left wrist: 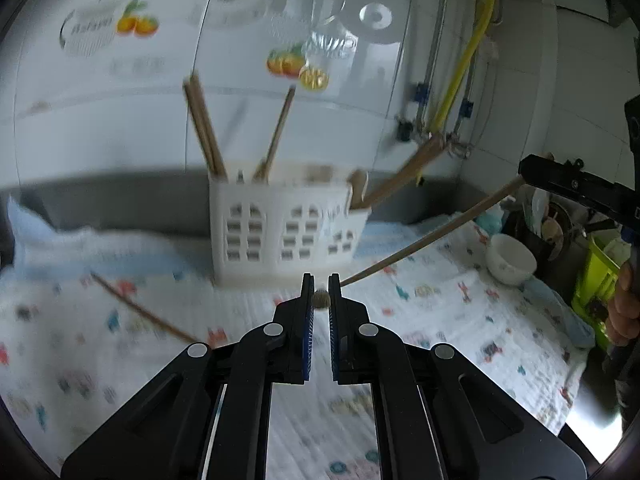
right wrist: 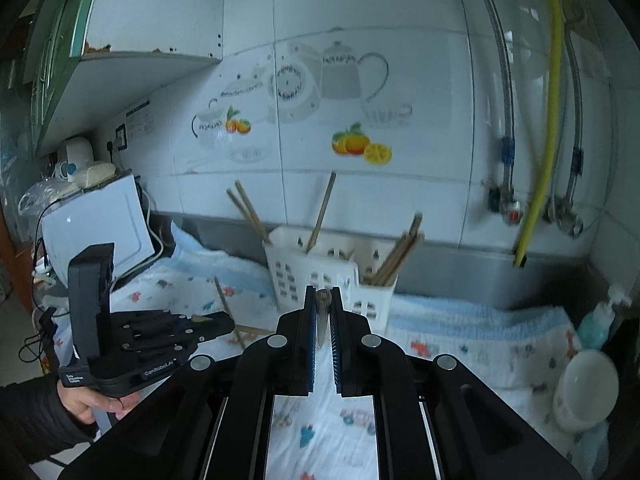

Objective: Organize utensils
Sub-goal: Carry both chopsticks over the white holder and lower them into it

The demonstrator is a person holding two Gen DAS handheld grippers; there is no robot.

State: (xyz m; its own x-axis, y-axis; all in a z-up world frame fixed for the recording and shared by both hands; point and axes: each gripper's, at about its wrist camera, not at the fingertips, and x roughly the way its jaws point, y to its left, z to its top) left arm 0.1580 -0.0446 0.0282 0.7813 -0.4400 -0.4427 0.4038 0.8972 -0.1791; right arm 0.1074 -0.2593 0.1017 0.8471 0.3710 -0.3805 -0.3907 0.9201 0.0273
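Each claw, left (left wrist: 321,284) and right (right wrist: 323,296), pinches one end of a chopstick (left wrist: 432,234) raised in front of the rack (left wrist: 280,228), so it may snag the rack's rim or slip free.

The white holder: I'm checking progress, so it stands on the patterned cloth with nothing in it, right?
Not quite: it is not empty. The white holder stands on the patterned cloth with several chopsticks in it, as the right wrist view shows.

White bowl (right wrist: 586,390), patterned cloth (left wrist: 440,312), yellow hose (right wrist: 546,120), microwave (right wrist: 100,224), soap bottle (right wrist: 600,320)
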